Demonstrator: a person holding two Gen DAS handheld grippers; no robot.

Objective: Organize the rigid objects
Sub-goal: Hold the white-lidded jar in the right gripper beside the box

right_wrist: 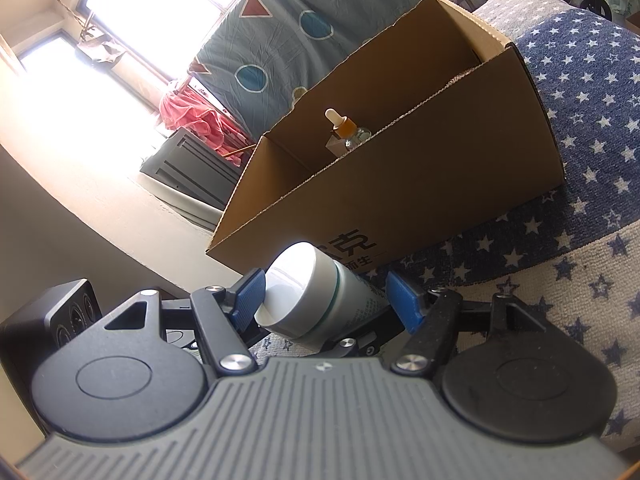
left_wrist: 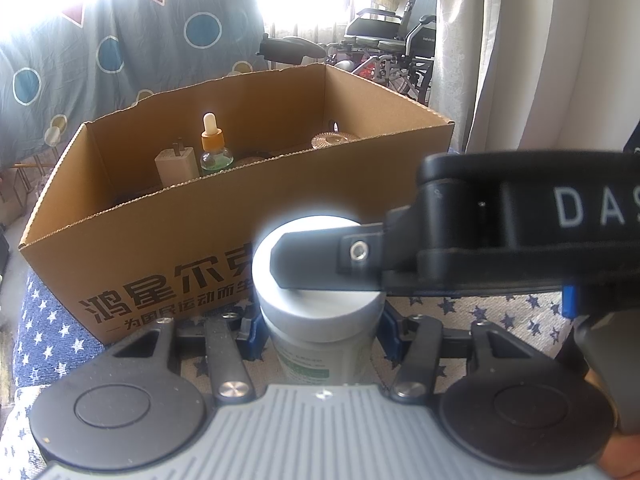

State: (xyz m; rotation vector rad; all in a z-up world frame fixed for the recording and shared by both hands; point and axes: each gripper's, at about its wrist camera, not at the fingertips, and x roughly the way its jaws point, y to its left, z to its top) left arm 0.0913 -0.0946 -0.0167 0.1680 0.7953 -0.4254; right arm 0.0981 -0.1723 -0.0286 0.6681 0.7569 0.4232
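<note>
A white-capped pill bottle [left_wrist: 320, 304] with a green label stands upright on the star-patterned cloth in front of a cardboard box [left_wrist: 200, 248]. My left gripper [left_wrist: 318, 326] is shut on the bottle's body. My right gripper [right_wrist: 328, 300] reaches in from the right, tilted on its side. Its blue pads [right_wrist: 404, 300] are spread around the bottle [right_wrist: 320, 300] and look a little apart from it; one black finger [left_wrist: 320, 260] lies over the cap in the left wrist view. Inside the box [right_wrist: 400, 184] stand a dropper bottle [left_wrist: 214, 148] and a white charger plug [left_wrist: 176, 162].
A round patterned lid [left_wrist: 334, 140] lies in the box's right part. A wheelchair [left_wrist: 396, 40] stands behind the box, a curtain [left_wrist: 520, 60] at the right. A patterned sheet [left_wrist: 100, 52] hangs behind. The star cloth [right_wrist: 580, 280] covers the surface.
</note>
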